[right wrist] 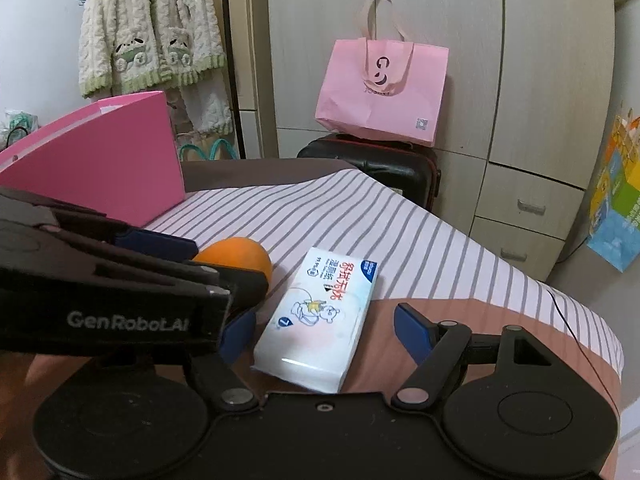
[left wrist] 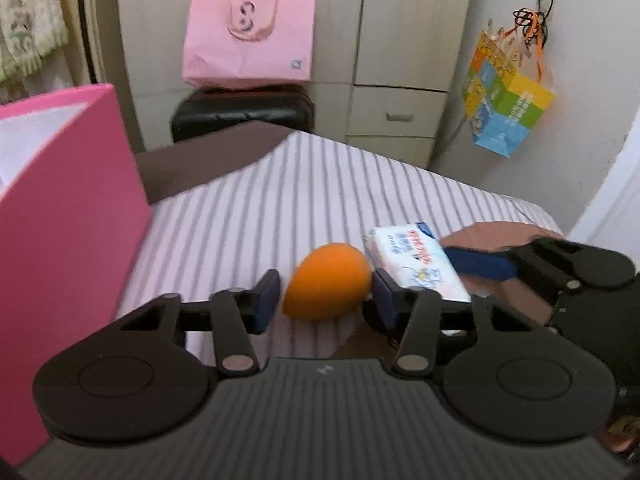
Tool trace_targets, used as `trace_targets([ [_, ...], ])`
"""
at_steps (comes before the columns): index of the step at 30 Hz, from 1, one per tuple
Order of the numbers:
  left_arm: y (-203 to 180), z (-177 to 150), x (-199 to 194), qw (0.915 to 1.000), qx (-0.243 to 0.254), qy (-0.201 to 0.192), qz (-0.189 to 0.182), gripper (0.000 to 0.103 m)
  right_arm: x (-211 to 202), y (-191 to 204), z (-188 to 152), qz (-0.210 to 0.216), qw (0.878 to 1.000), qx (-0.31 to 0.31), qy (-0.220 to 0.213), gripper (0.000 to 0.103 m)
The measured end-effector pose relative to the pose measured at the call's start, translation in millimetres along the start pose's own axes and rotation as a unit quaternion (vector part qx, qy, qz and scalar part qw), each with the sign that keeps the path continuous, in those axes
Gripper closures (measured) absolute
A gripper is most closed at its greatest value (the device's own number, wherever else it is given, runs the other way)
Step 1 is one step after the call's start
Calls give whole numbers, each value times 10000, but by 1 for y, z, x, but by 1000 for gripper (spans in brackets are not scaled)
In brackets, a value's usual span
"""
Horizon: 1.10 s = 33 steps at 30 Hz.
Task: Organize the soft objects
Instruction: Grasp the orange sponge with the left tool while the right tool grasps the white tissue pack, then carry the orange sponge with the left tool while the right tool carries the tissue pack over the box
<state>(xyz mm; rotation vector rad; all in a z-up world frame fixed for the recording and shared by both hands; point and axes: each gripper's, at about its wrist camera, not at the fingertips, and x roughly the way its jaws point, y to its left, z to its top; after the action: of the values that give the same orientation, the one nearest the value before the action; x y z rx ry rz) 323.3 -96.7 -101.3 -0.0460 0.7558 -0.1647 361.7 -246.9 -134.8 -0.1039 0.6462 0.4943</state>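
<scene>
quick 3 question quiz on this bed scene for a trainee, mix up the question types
1. True or false: the orange sponge lies between the jaws of the left gripper.
2. Which item sits in front of the right gripper? A) pink bag B) tissue pack C) suitcase
3. Fill in: the sponge and the tissue pack rest on a ______ sheet.

Key: 1 true; 2 B; 3 striped
</scene>
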Motion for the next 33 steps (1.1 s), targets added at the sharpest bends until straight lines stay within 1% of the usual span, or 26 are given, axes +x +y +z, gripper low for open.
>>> trace_targets([
  [2,-1,-1,0,10000,21,-7,18,61,-4,2,-1,142,9998,-102,-56,49],
  [3,-1,-2,-1,10000,30,-24,16,61,-5,4,-2,147,9998,-130,-70,58],
  [7,0,-5,-7,10000,-16,-52,-7,62,-17,7,-8,-63,9998,-182,-106,58],
  [10,-1,-8,-16,10000,30,-72,-36,62,-26,-3,-11,27,10000,44,-46,58],
  [14,-2,-12,-28,9999,29,-79,-124,62,-39,-21,-20,-24,9987,502,-24,58],
  [16,-5,-15,-36,9998,133,-68,-152,63,-45,-24,-24,-30,9981,615,-17,58],
  [24,-16,-32,-78,9985,407,-272,-252,63,-81,-14,-39,-73,9982,534,-255,58],
  [27,-18,-41,-91,9975,498,-472,-158,63,-96,-4,-44,-122,9982,451,-380,58],
  [28,-18,-45,-94,9974,515,-478,-145,63,-101,0,-46,-226,9981,371,-430,58],
  [30,-16,-52,-99,9975,483,-437,-277,63,-112,11,-50,-627,9961,186,-592,58],
  [31,-16,-56,-102,9975,481,-412,-323,63,-118,14,-52,-731,9950,156,-658,58],
  [33,-15,-63,-108,9971,540,-431,-332,63,-129,19,-57,-788,9937,238,-763,58],
])
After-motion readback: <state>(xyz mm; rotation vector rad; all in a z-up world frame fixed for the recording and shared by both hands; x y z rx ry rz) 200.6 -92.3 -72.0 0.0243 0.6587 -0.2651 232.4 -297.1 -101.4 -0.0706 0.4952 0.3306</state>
